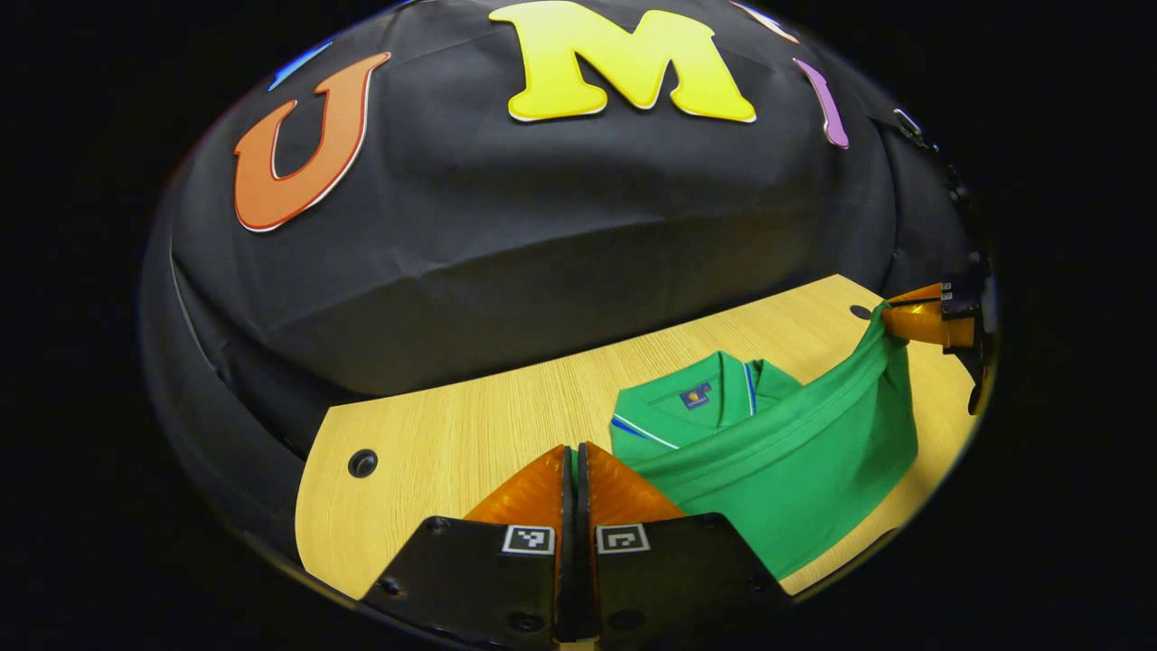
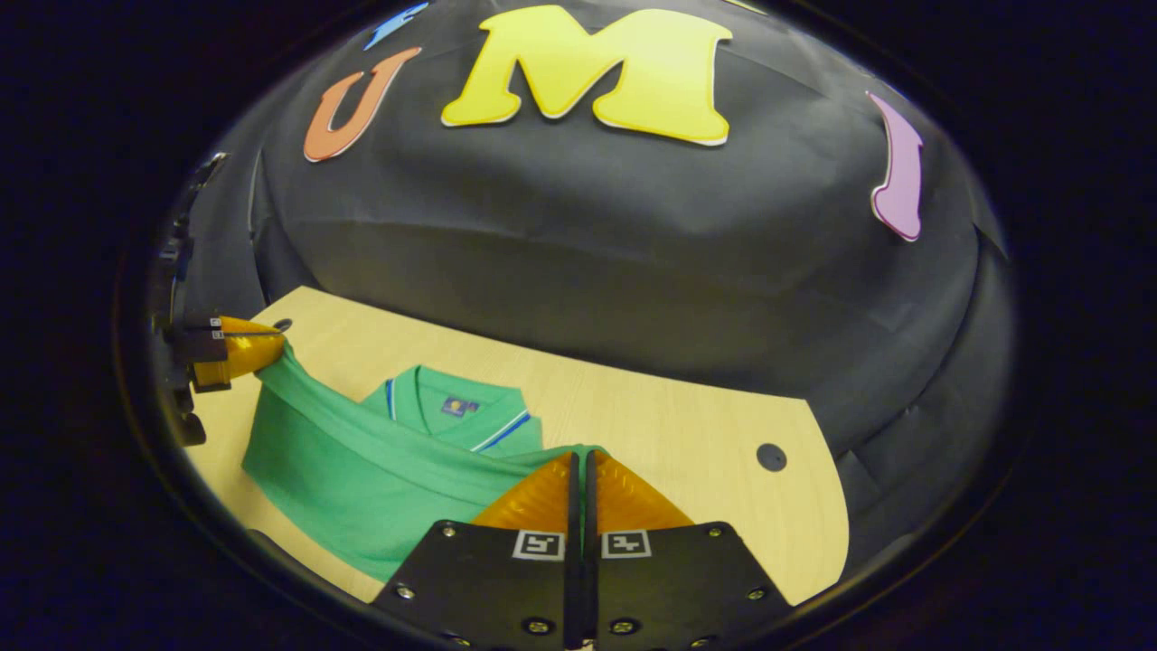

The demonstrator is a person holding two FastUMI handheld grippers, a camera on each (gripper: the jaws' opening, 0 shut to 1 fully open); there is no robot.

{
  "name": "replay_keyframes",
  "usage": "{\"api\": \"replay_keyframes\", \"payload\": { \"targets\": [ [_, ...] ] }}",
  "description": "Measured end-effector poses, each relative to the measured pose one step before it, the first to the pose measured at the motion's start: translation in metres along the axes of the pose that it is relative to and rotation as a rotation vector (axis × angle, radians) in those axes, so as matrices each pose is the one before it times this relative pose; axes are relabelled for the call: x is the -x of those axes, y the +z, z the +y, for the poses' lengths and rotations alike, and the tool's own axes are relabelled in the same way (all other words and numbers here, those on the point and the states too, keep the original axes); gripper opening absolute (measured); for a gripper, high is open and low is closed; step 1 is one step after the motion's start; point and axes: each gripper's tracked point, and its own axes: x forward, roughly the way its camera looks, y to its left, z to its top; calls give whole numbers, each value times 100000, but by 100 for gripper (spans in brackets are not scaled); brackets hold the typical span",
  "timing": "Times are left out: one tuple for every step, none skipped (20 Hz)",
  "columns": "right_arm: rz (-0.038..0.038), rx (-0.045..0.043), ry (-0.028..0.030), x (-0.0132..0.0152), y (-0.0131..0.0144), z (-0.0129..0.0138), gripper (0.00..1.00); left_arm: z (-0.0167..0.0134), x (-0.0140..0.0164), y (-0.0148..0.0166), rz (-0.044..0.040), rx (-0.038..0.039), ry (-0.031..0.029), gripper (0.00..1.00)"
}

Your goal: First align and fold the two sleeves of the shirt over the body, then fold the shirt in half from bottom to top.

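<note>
Shirt (image 1: 777, 470), green with a striped collar, lies on the pale wooden tabletop (image 1: 470, 434), its bottom edge lifted off the wood and stretched taut between the two tools above the body, with the collar (image 1: 696, 398) beyond it, flat and facing up. In the left gripper view the left tool (image 1: 576, 470) has its fingers pressed together on one corner of the hem. In the right gripper view the right tool (image 2: 578, 479) pinches the other corner of the fabric likewise.
</note>
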Motion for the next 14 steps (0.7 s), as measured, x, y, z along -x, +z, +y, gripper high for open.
{"api": "replay_keyframes", "payload": {
  "targets": [
    [-786,361,-334,-496,657,-240,0,146,-607,699,-775,-531,262,3],
    [-1004,420,-315,-585,798,-303,1,253,-450,710,-1123,-443,367,3],
    [-1010,425,-531,-487,780,-283,0,105,-460,353,-346,-489,230,3],
    [-823,81,-483,-395,634,-213,0,138,-512,329,-569,-734,422,3],
    [-562,-167,-404,-364,365,-110,1,58,-311,281,-978,166,384,3],
    [-331,203,-443,-403,190,-34,1,-35,-282,218,-894,452,53,3],
    [199,498,-282,-297,-36,-34,1,-182,-253,-60,-124,90,-310,3],
    [28,415,119,-250,-102,89,1,-186,-109,-132,149,409,-271,3],
    [748,32,-58,-262,-357,157,1,-206,-151,-186,266,634,-632,3],
    [594,-482,146,-180,-297,189,1,-101,-179,-103,-72,681,184,3],
    [-96,-917,500,-297,26,221,0,-105,-341,24,-849,1174,-365,2],
    [-1229,-1544,1181,-364,-177,359,0,79,-70,167,-2214,2118,1171,3],
    [533,-1990,-477,-632,-438,34,0,283,-632,441,-4017,2372,1544,5],
    [1543,-4765,3390,-57,-577,745,9,-704,113,-128,-2418,3352,-3526,51]
  ]
}}
